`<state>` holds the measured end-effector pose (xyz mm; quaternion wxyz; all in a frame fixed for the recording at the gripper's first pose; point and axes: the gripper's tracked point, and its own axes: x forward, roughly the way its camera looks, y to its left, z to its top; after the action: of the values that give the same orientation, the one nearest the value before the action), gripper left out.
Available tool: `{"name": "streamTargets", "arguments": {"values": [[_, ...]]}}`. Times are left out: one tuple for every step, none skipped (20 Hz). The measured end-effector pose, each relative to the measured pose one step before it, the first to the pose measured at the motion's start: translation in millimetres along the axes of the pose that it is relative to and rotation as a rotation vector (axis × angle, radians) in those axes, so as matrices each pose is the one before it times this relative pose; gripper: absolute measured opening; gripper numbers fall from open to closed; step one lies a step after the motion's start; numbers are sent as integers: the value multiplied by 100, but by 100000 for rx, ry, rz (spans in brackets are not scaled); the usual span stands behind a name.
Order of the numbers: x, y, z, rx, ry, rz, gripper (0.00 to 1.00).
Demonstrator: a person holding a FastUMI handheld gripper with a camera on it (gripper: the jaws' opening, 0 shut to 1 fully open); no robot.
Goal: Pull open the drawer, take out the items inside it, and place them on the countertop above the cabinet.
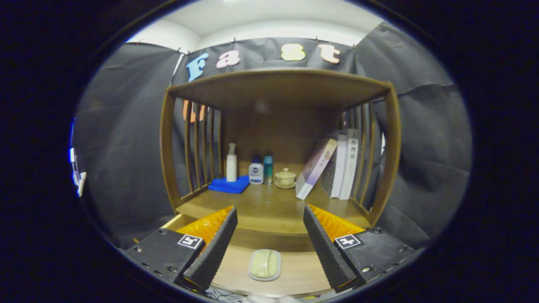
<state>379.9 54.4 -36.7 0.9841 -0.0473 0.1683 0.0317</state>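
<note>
Clearly the drawer [294, 273] is already pulled open, so the step in hand is taking out what lies inside. The claw [269, 248] hangs spread wide, gripping nothing, its ridged fingers [214, 246] angled down over the drawer's smooth pale wooden floor. Between the fingertips, toward 6 o'clock, sits the soap dish [264, 264]: a rounded, shallow tray holding a pale, glossy bar. The next move, I judge, calls for lowering the claw and closing across the dish's narrow sides, keeping it level so the bar stays put.

Beyond the fingers, at 12 o'clock, the table [269, 210] above the cabinet is warm brown wood with slatted sides. On it stand a pump bottle [231, 163] on a folded blue cloth [229, 185], a lidded ceramic cup [285, 177], and leaning books [332, 168].
</note>
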Motion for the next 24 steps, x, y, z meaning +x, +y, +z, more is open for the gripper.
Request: {"name": "streamTargets", "arguments": {"values": [[1034, 368, -804, -1443, 5327, 873, 99], [1077, 524, -836, -242, 5835, 1491, 100], [938, 403, -673, 597, 5179, 773, 100], [1036, 308, -731, 147, 5233, 1232, 99], [839, 77, -881, 467, 5809, 857, 99], [980, 116, -707, 1602, 5712, 1021, 99], [766, 50, -905, 1554, 6905, 24, 98], [684, 70, -678, 1458, 5605, 809, 97], [1219, -183, -797, 1027, 4419, -124, 96], [954, -325, -745, 1145, 5211, -1250, 95], [563, -218, -465, 893, 3717, 231, 92], [797, -233, -571, 1111, 3219, -513, 91], [784, -117, -579, 343, 4106, -220, 89], [565, -47, -522, 443, 4067, 133, 88], [548, 62, -591, 257, 3215, 236, 87], [440, 42, -544, -80, 3605, 228, 85], [244, -75, -545, 906, 3292, -693, 82], [262, -22, -257, 403, 2662, -846, 78], [516, -94, -155, -92, 1323, -1111, 74], [282, -281, -49, -253, 1813, -1892, 71], [255, -262, -276, 622, 1574, -956, 64], [418, 25, -433, 585, 1851, -426, 61], [166, -177, -49, 103, 1004, -934, 54], [366, -189, -51, 44, 394, -871, 52]]}}
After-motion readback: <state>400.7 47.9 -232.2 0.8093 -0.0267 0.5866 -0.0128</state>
